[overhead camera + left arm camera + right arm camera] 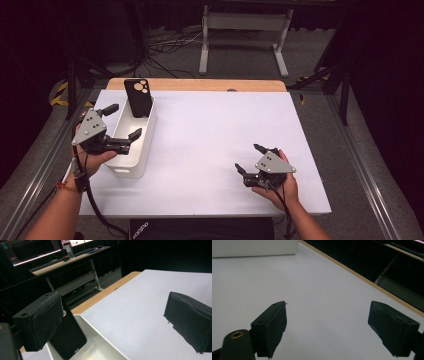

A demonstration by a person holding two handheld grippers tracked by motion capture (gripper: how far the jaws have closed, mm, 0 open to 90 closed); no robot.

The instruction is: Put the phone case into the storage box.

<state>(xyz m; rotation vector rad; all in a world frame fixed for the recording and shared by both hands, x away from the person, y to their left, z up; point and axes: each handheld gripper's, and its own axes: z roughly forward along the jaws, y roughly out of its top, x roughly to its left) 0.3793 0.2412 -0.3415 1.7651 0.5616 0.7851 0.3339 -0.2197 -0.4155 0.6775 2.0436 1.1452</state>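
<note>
Black phone case (138, 97), white bin (131, 168), white table (210, 135)

Just ahead of the black left gripper (123, 122), the plain white bin holds the black case; the white tabletop has a light wood edge (200, 84); the right gripper (248, 159) is black with a grey plate (274, 163).

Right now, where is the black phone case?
In the high view the black phone case stands on end, leaning in the far end of the white bin at the table's left side, just beyond the open left gripper.
</note>
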